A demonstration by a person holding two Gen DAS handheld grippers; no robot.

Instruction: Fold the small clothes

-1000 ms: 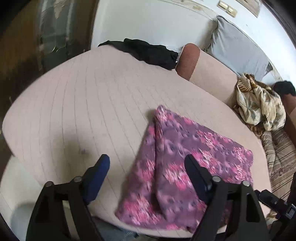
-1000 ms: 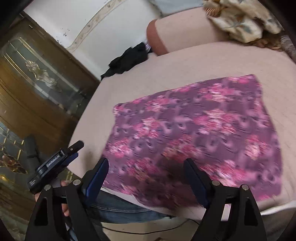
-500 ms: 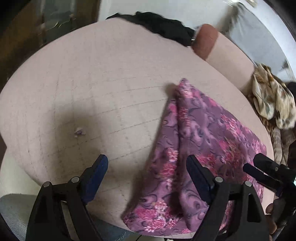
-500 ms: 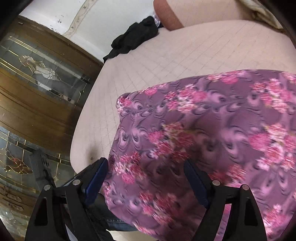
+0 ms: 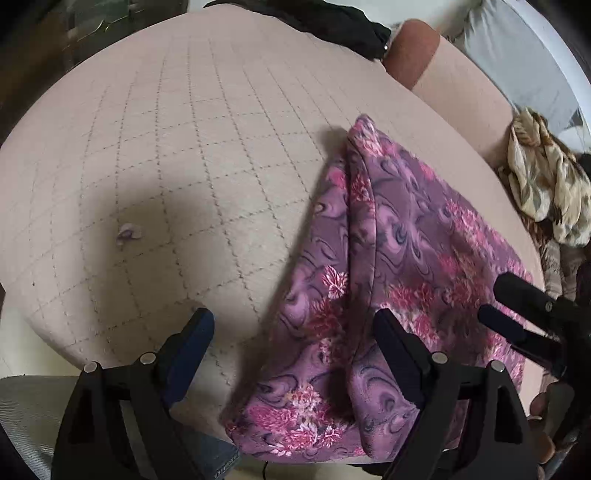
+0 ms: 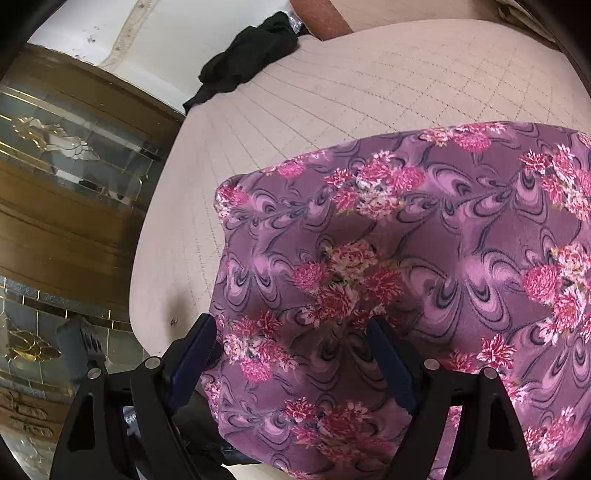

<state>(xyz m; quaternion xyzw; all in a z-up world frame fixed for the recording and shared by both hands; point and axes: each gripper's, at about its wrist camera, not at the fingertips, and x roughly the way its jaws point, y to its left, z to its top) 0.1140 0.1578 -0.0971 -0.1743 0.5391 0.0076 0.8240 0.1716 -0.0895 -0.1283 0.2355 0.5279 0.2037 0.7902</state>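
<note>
My left gripper (image 5: pixel 291 332) and right gripper (image 6: pixel 291 343) both gape wide, holding nothing, over a purple floral cloth (image 6: pixel 424 258) on the quilted cushion (image 5: pixel 203 147).

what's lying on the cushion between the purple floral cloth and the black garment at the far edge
Nothing: bare quilted cushion separates purple cloth from black garment, clearest in right wrist view.

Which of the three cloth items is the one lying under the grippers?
The purple floral garment, spread flat; the black garment lies at the far edge, the beige patterned cloth off right.
</note>
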